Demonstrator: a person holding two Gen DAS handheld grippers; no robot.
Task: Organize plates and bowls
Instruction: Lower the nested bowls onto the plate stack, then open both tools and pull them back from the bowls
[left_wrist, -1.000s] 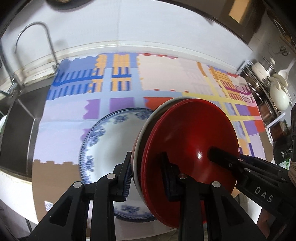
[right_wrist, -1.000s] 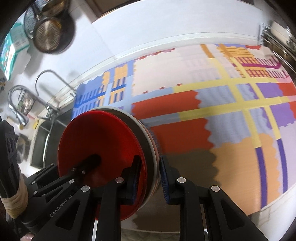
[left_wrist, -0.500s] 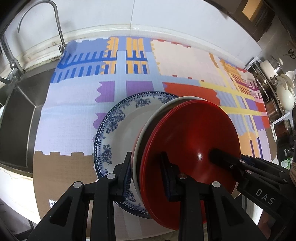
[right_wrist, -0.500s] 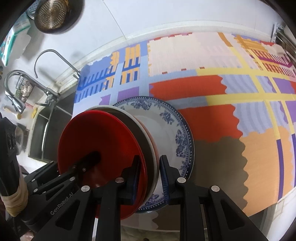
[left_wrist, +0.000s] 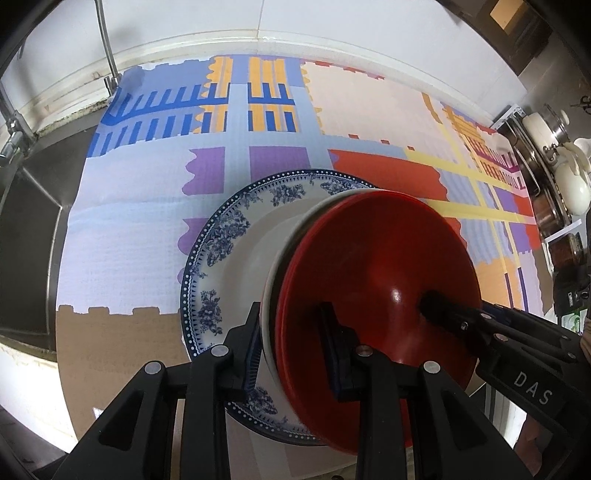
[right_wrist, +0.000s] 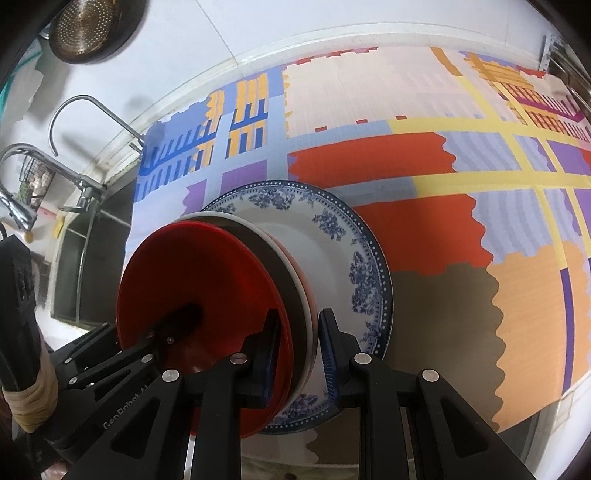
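I hold a stack of dishes (left_wrist: 369, 277) between both grippers: a red one on top, a white-rimmed one and another red one under it. My left gripper (left_wrist: 293, 350) is shut on the stack's left rim. My right gripper (right_wrist: 299, 350) is shut on its right rim (right_wrist: 295, 295). The stack hangs tilted just above a blue-and-white patterned plate (left_wrist: 229, 251), which lies flat on the colourful mat (left_wrist: 147, 192) and whose right half the stack hides. In the right wrist view the plate (right_wrist: 332, 236) shows beyond the stack (right_wrist: 192, 280). Whether stack and plate touch I cannot tell.
A steel sink (left_wrist: 29, 240) with a faucet (right_wrist: 74, 177) lies left of the mat. A metal colander (right_wrist: 81, 26) sits on the white wall side at the back left. Pots and white crockery on a rack (left_wrist: 554, 166) stand at the right end. The counter's front edge runs just below the plate.
Both grippers have come down and forward with the stack. The blue-and-white plate, first out of the right wrist view, now sits directly under the stack and looks larger.
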